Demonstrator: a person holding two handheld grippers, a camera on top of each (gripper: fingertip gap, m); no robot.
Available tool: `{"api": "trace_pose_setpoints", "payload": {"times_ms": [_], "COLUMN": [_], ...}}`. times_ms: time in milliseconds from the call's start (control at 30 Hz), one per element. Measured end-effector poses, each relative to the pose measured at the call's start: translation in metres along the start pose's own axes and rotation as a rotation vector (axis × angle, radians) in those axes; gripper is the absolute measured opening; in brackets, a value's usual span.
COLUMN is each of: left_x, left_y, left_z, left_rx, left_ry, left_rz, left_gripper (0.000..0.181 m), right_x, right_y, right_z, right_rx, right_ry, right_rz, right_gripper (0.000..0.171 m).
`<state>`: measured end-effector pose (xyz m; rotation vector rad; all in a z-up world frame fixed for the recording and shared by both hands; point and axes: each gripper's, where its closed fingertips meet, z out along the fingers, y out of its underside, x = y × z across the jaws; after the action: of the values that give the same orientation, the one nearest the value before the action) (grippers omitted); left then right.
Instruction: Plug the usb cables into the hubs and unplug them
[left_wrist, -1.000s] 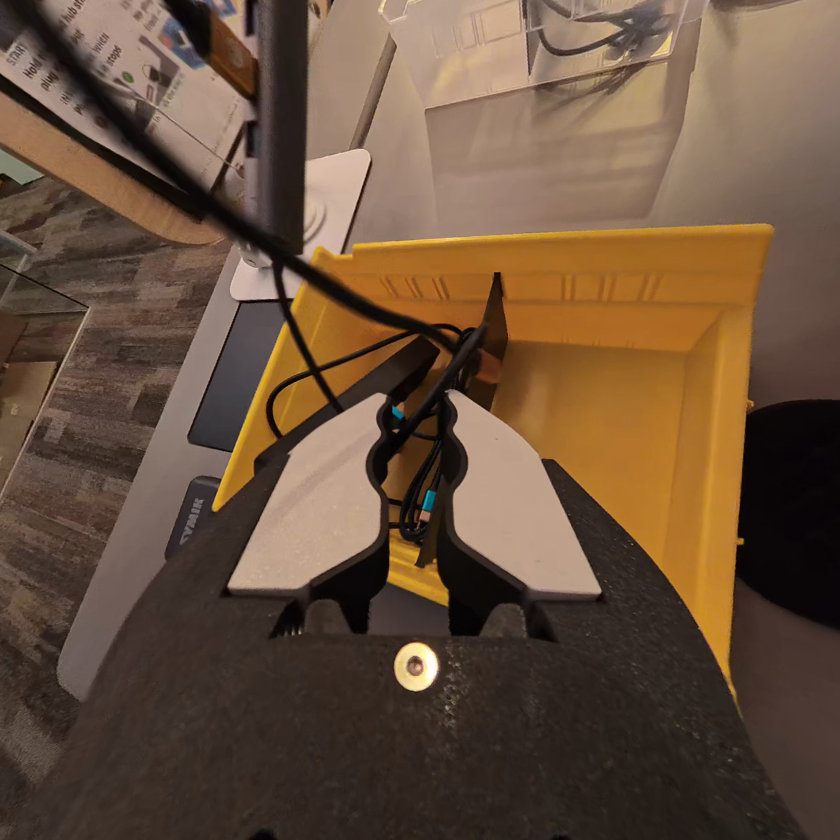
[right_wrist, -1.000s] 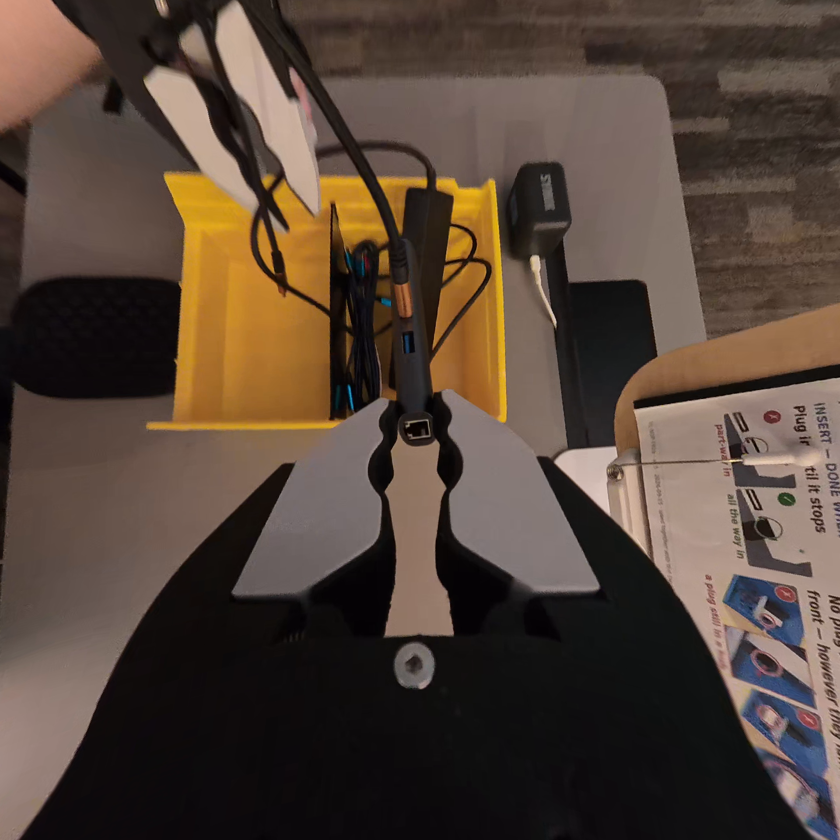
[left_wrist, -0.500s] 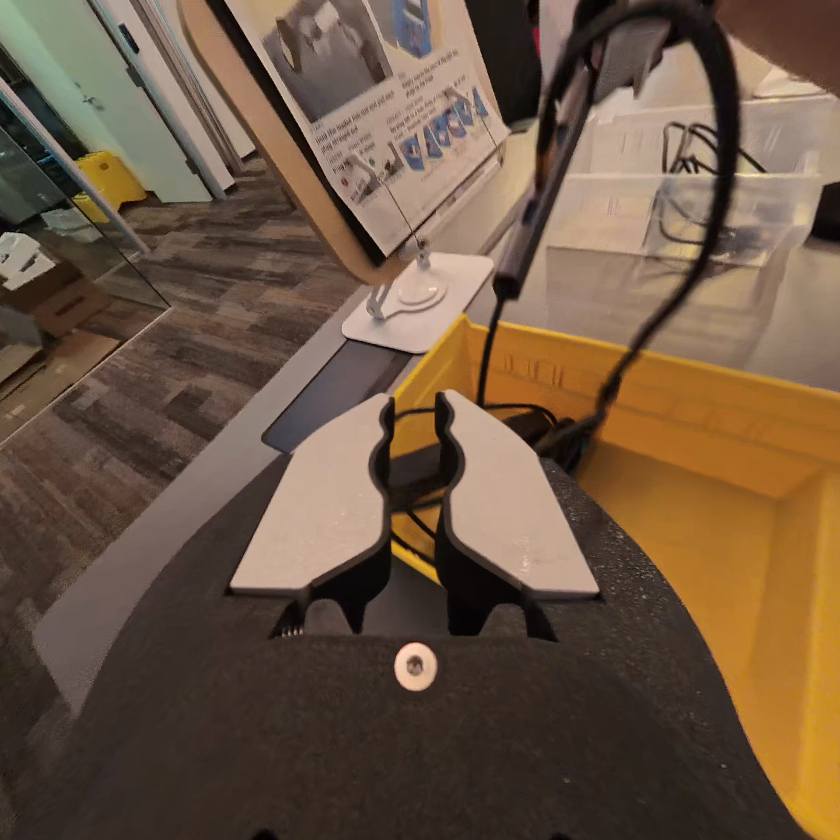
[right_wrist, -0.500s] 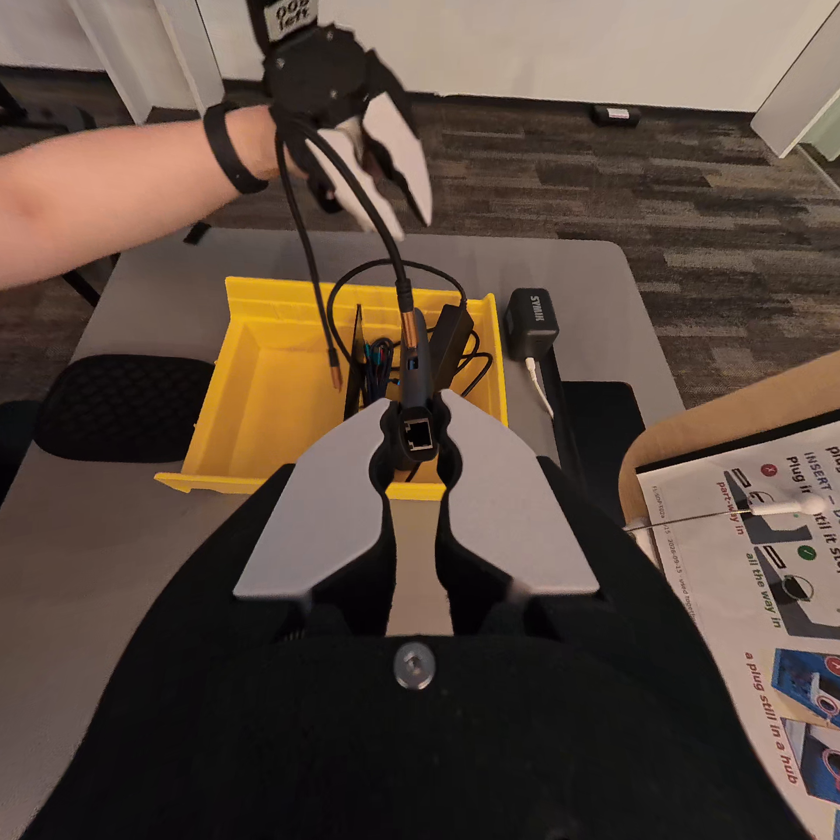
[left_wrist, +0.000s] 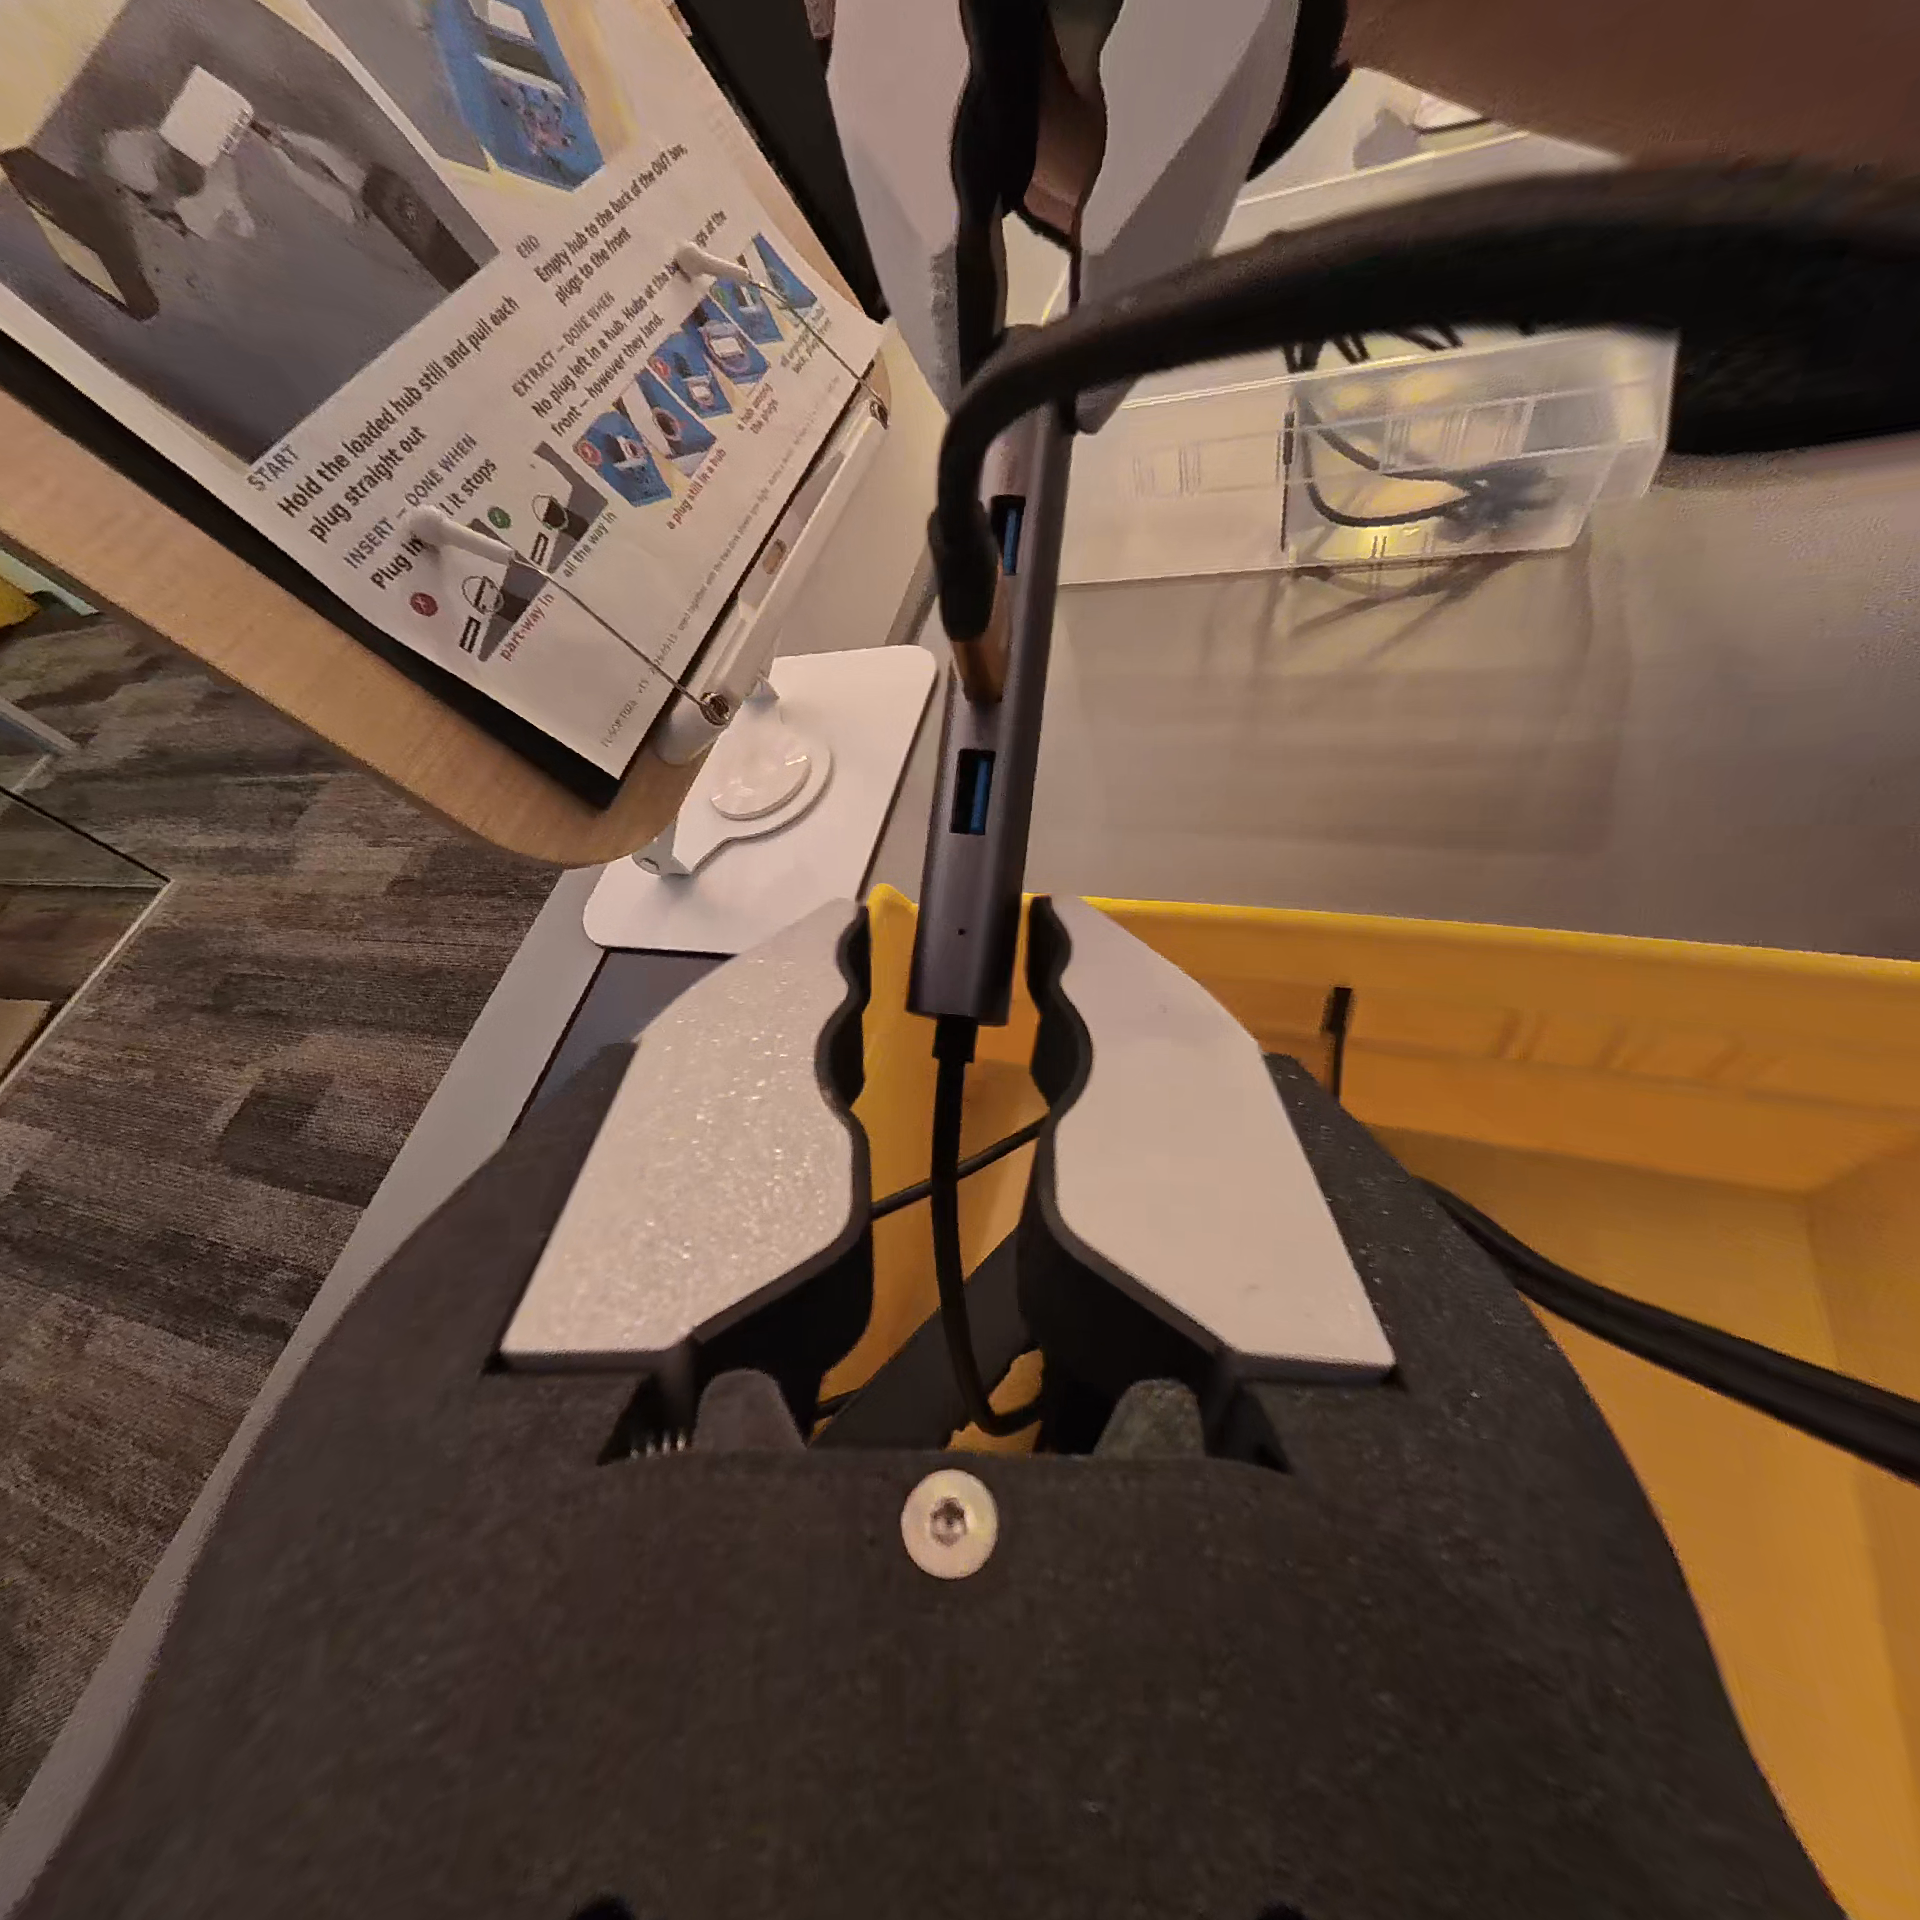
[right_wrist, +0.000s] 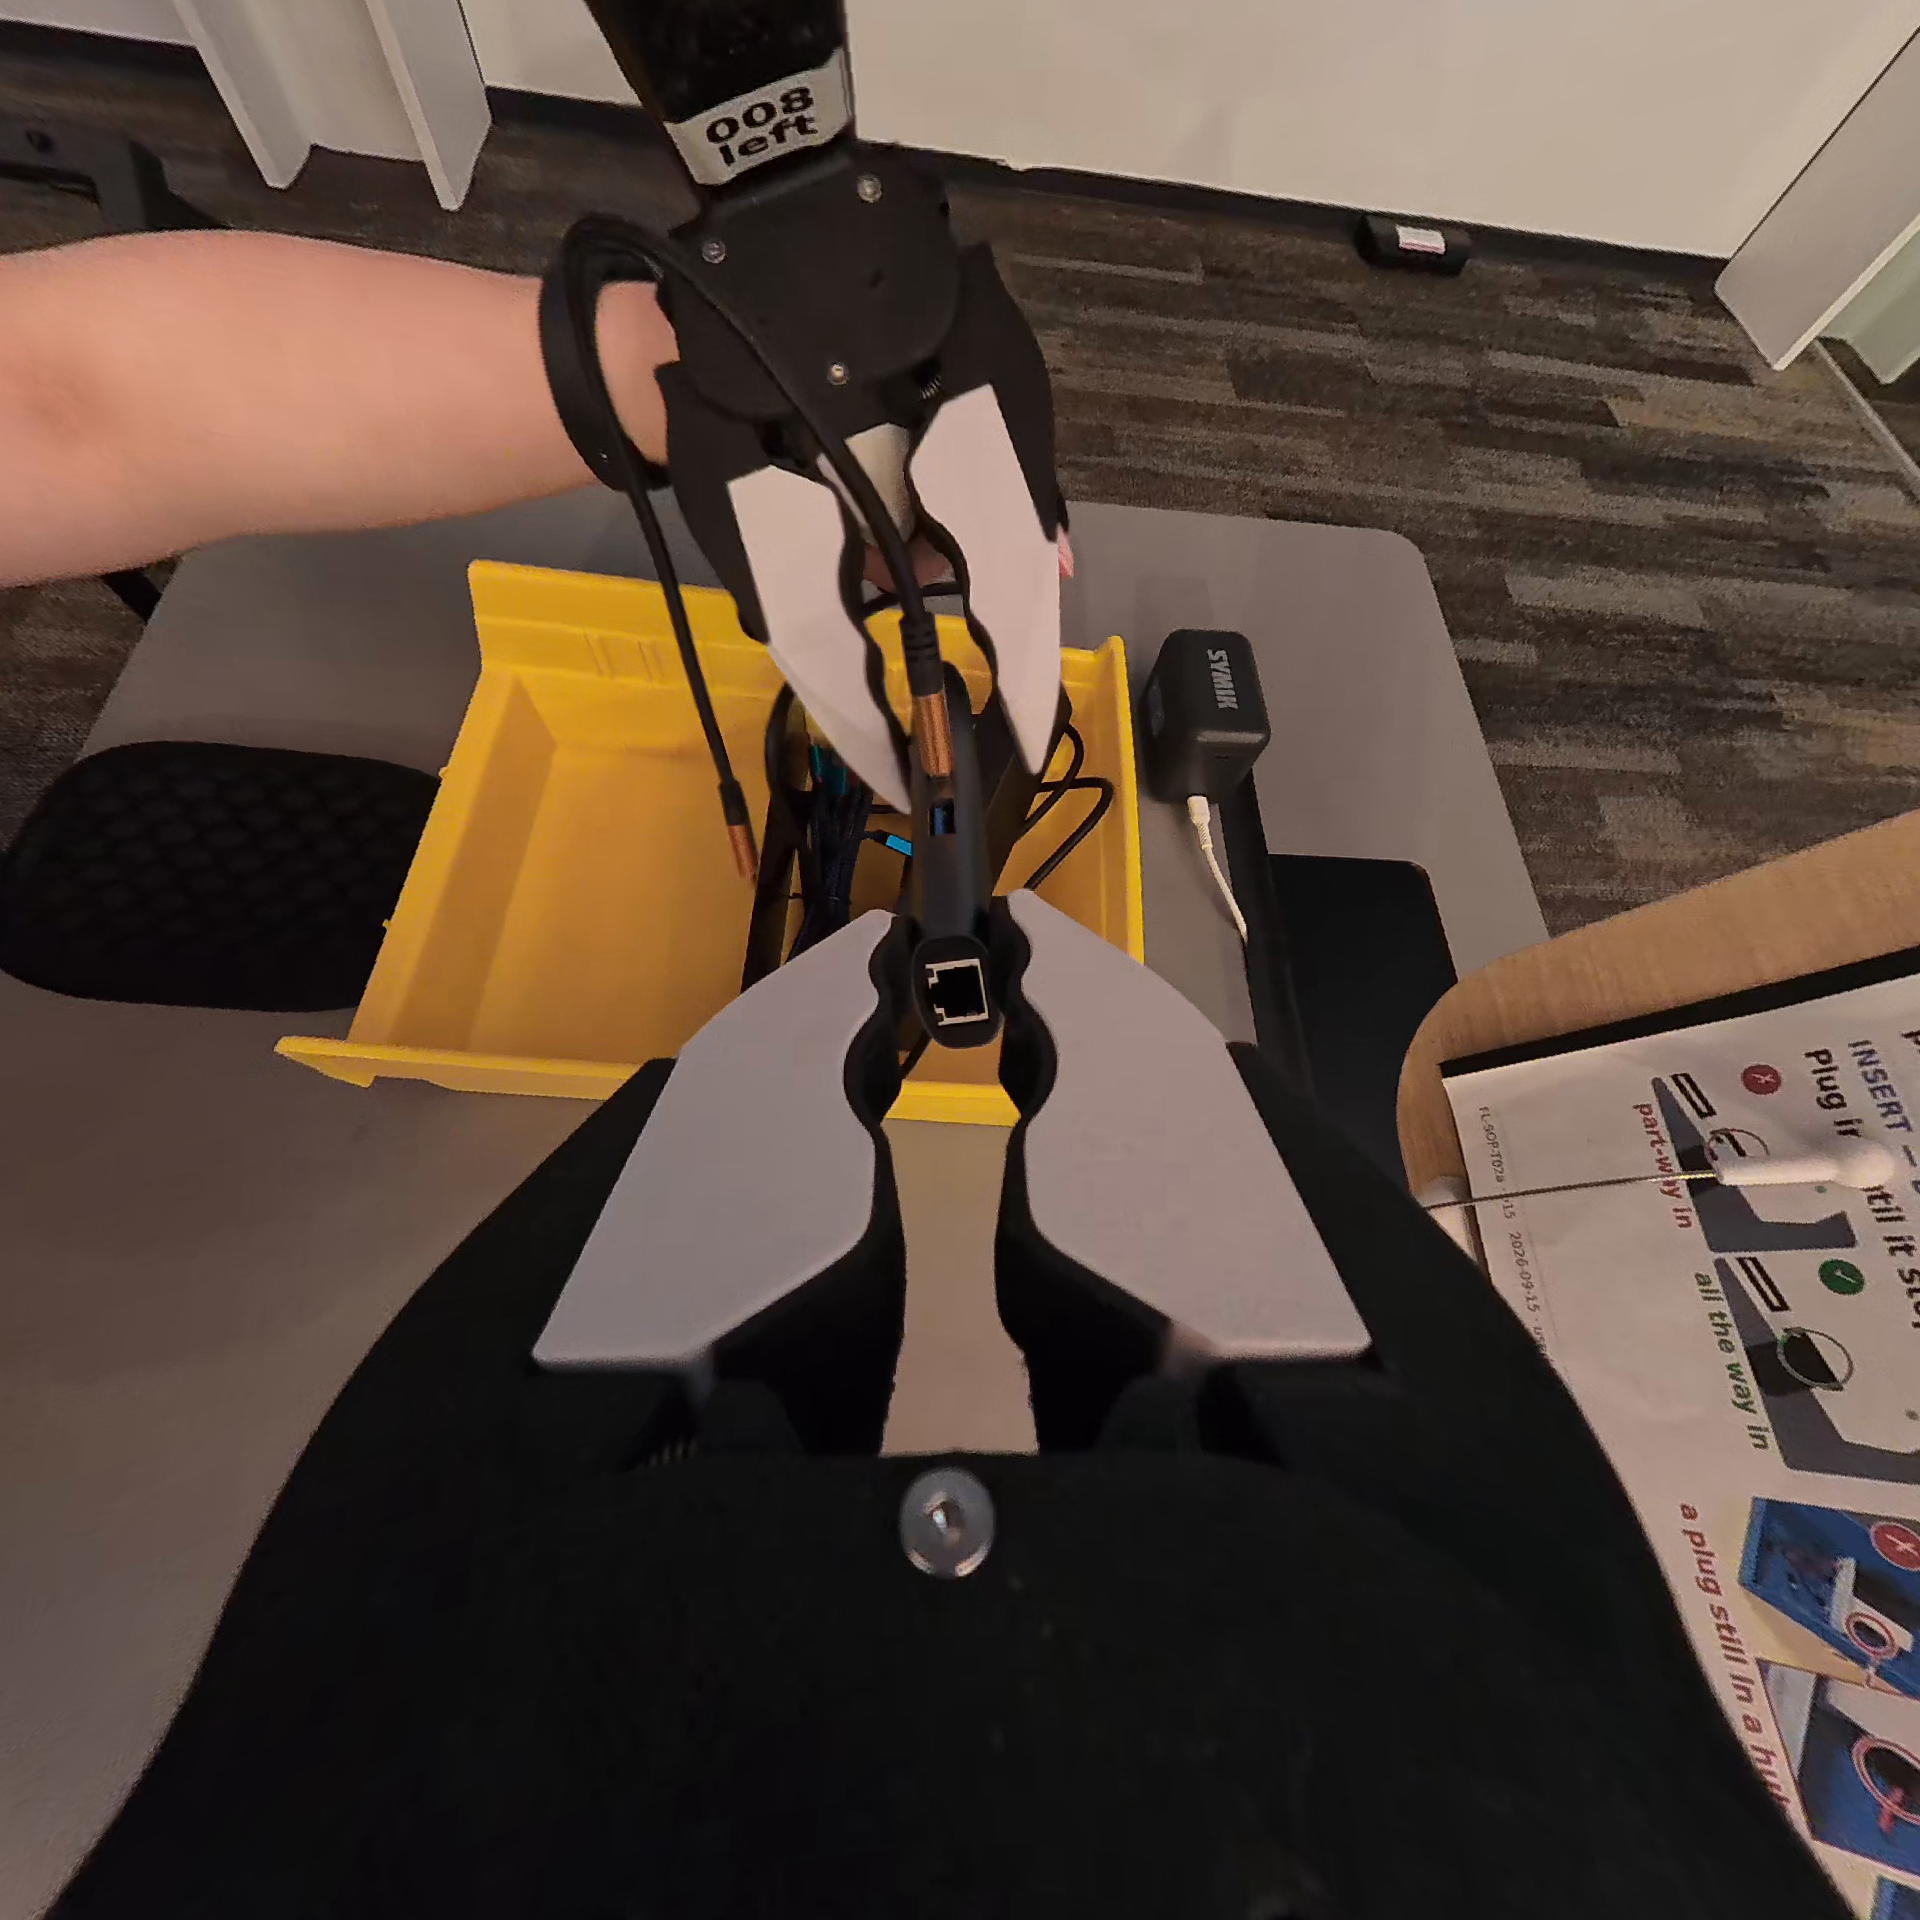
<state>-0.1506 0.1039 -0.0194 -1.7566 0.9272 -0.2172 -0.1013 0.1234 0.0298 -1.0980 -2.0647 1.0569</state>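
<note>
My right gripper (right_wrist: 951, 966) is shut on the near end of a dark grey hub (right_wrist: 956, 987) and holds it above the yellow bin (right_wrist: 623, 1060). A black cable's copper plug (right_wrist: 932, 727) sits in a side port of the hub. The cable loops behind the left wrist, and its free copper plug (right_wrist: 740, 842) dangles over the bin. My left gripper (left_wrist: 945, 966) is open. Its fingertips straddle the hub's (left_wrist: 987, 852) far end, below the plug (left_wrist: 982, 644), without clearly touching it. It also shows in the right wrist view (right_wrist: 966, 779).
Several cables (right_wrist: 831, 831) and another dark hub lie in the bin's divided side. A black charger (right_wrist: 1210, 696) stands right of the bin and a black round pad (right_wrist: 208, 873) left of it. An instruction board (left_wrist: 416, 416) on a stand and a clear bin (left_wrist: 1455, 447) stand behind. Across from one pair of fingers to the other is roughly 8 centimeters.
My left gripper has risen out of the bin and come to the hub, jaws slightly wider. My right gripper has lifted the hub higher and tilted it more level.
</note>
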Motion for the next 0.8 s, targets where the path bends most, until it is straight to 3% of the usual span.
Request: {"api": "trace_pose_setpoints", "payload": {"times_ms": [67, 233, 367, 500, 567, 633, 800], "left_x": [0.002, 0.003, 0.000, -0.003, -0.002, 0.001, 0.000], "left_y": [0.000, -0.001, -0.011, -0.033, -0.040, -0.048, -0.096], "left_z": [0.003, 0.001, -0.013, -0.027, -0.031, -0.034, -0.053], "left_rx": [0.004, -0.019, -0.046, -0.054, -0.082, -0.095, -0.169], "left_ry": [0.007, -0.030, -0.075, -0.086, -0.088, -0.073, -0.095], "left_rz": [0.022, 0.072, 0.111, 0.141, 0.169, 0.191, 0.314], "left_gripper": [0.018, 0.018, 0.018, 0.018, 0.018, 0.018, 0.018], "right_x": [0.001, 0.003, 0.000, -0.001, -0.003, -0.001, -0.008], "right_y": [0.002, 0.011, -0.002, -0.006, -0.011, -0.017, -0.051], "right_z": [-0.001, -0.002, -0.011, 0.001, 0.010, 0.011, -0.018], "right_rx": [0.007, 0.002, 0.066, 0.058, 0.056, 0.048, 0.102], "right_ry": [0.004, 0.034, 0.071, 0.104, 0.109, 0.139, 0.131], "right_rz": [-0.006, -0.047, -0.123, -0.197, -0.213, -0.227, -0.295], "right_gripper": [0.016, 0.017, 0.048, 0.056, 0.052, 0.021, 0.019]}}
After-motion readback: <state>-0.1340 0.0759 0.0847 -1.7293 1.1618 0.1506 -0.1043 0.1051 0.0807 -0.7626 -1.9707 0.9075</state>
